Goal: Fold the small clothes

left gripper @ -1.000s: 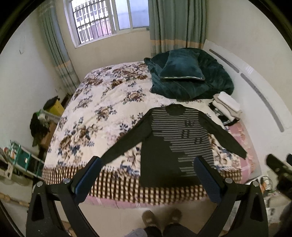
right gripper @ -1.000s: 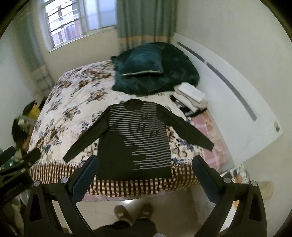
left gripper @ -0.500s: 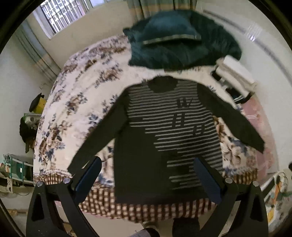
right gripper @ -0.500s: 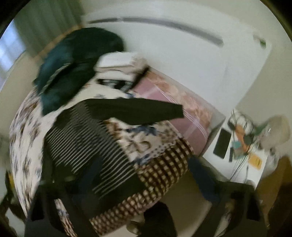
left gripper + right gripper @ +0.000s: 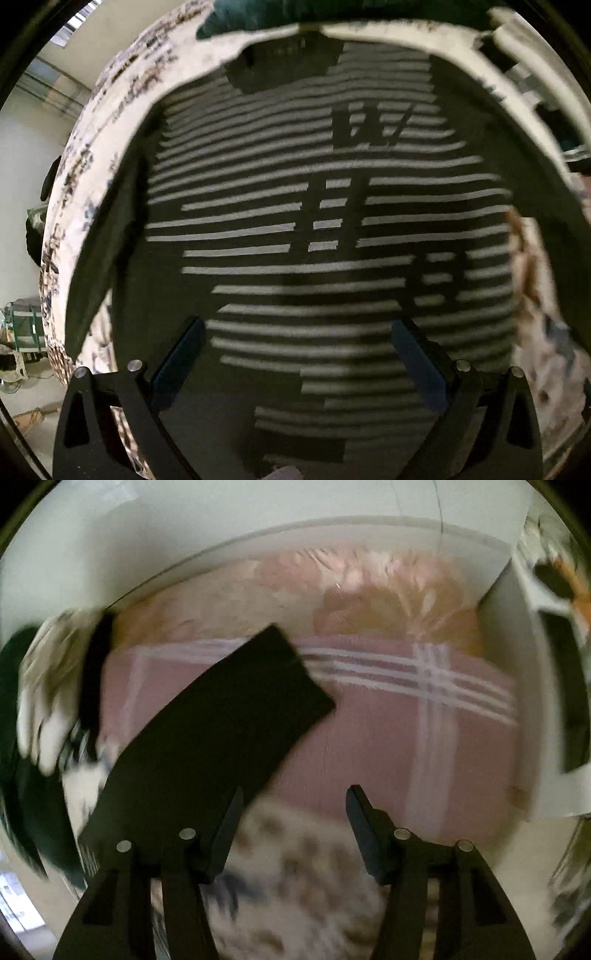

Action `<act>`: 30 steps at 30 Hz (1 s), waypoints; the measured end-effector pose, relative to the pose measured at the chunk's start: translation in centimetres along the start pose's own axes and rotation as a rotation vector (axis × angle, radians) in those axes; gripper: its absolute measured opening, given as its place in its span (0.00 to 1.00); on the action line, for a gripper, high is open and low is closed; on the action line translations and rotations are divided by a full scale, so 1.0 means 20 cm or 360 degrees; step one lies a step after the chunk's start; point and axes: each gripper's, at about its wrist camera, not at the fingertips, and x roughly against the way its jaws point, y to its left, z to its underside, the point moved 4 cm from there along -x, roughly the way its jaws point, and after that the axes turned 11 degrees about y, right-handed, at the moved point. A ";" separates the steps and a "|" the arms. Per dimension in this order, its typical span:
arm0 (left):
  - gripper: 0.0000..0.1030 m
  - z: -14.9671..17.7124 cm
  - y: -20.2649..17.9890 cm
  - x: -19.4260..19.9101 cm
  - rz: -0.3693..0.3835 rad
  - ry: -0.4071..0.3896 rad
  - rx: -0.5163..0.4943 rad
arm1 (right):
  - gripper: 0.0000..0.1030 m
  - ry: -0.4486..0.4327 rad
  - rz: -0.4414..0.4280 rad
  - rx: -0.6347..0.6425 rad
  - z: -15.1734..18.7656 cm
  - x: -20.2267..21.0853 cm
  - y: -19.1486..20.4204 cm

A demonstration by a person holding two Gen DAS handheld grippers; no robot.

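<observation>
A dark long-sleeved sweater (image 5: 280,236) with grey stripes and letters lies flat on the floral bedspread (image 5: 81,184), sleeves spread. My left gripper (image 5: 297,328) is open, close above the sweater's lower front. In the right wrist view the sweater's dark right sleeve (image 5: 207,731) runs from lower left to its cuff over a pink plaid sheet (image 5: 424,731). My right gripper (image 5: 293,797) is open just above the bed, its left finger at the sleeve's edge.
A white headboard (image 5: 184,542) stands behind the pink sheet. A dark green blanket (image 5: 258,14) lies past the sweater's collar. Folded pale clothes (image 5: 44,686) lie left of the sleeve. Floor clutter (image 5: 22,332) sits off the bed's left side.
Both grippers have dropped close to the bed. The left moved in over the sweater's body; the right swung to the right sleeve near its cuff. Both stayed open.
</observation>
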 end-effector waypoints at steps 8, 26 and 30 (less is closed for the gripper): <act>1.00 -0.15 -0.02 -0.20 0.0057 -0.0004 0.0034 | 0.10 -0.0349 -0.0033 -0.0022 -0.15 -0.17 0.15; 1.00 -0.06 1.09 -0.18 0.0119 -0.0205 0.0444 | 0.09 -0.0554 -0.0155 0.1414 1.33 0.10 1.93; 1.00 0.00 1.40 -0.32 0.0117 -0.0151 0.0610 | 0.09 -0.0382 -0.0111 0.1843 2.03 -0.34 2.34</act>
